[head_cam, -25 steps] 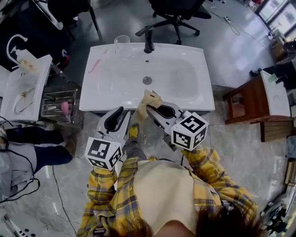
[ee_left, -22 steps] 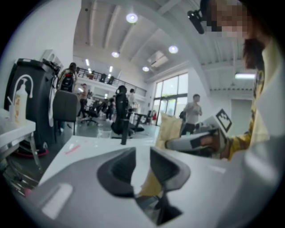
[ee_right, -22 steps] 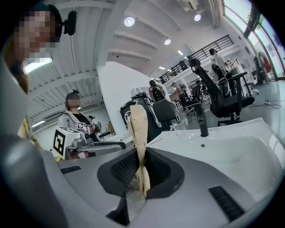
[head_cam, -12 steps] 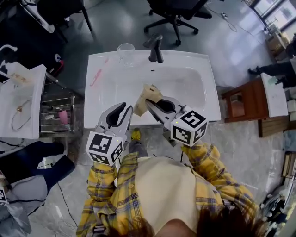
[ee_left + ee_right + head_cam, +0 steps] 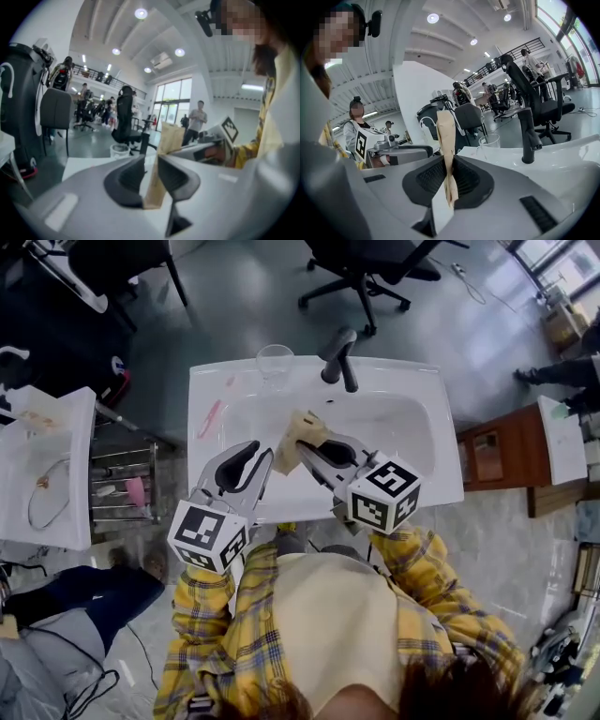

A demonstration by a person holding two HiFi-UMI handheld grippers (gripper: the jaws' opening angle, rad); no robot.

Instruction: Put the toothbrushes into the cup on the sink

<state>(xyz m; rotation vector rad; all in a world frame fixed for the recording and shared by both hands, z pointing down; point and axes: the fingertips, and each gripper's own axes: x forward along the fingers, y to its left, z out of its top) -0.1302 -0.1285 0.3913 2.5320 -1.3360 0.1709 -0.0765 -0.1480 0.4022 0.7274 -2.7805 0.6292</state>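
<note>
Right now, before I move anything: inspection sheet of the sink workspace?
Surface: white sink, black faucet at the back.
Job's things: clear cup on the back left corner, looks empty; pink toothbrush on the left rim.
Clutter: nothing seen.
Grippers: left gripper and right gripper, fingers of both shut on one tan paper packet over the basin.
Cables: cable on the floor, lower left.
Surroundings: office chair behind, wooden table right, second sink left.

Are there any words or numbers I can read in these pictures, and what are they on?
None can be read.
The left marker cube and the right marker cube show only black-and-white square patterns, no letters.
The brown paper packet shows no legible print.
</note>
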